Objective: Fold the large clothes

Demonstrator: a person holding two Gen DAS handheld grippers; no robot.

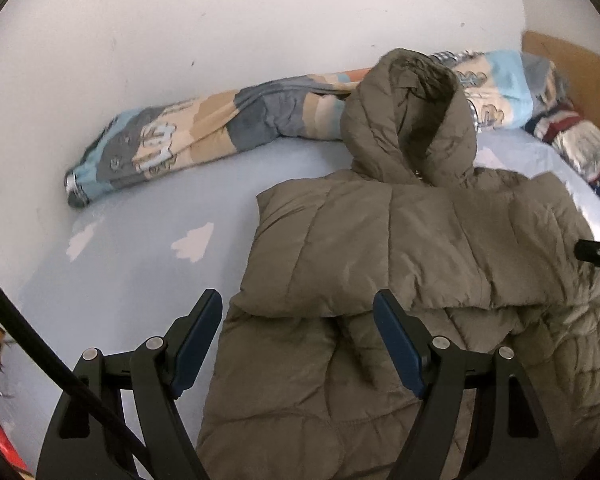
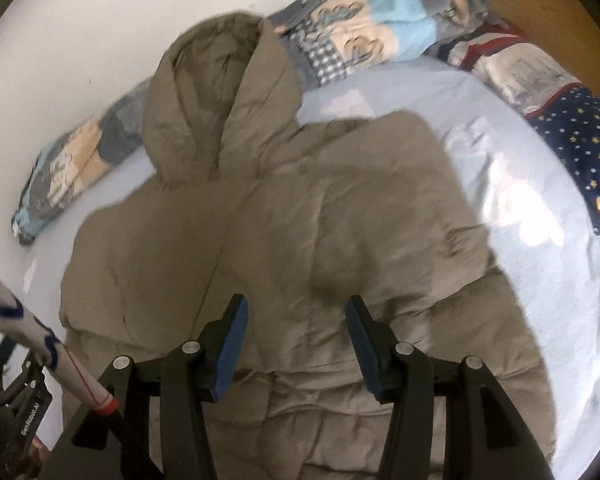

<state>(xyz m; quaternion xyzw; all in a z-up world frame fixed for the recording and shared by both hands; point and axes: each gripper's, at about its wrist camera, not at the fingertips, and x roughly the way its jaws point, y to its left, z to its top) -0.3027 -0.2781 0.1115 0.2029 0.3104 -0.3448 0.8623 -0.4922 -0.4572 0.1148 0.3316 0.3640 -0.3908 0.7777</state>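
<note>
We see a bed with a pale blue sheet against a white wall. On it lies an olive-brown quilted puffer jacket with a hood, its sleeves folded across the body, hood toward a rolled patterned blanket. A dark blue starred cloth sits right. Our left claw hovers open and empty over the jacket's edge; our right claw, half open, grips nothing.

Soft, even daylight. Bright patches glare on the sheet far right of the right claw. That view is blurred; both curve and darken at the corners.
</note>
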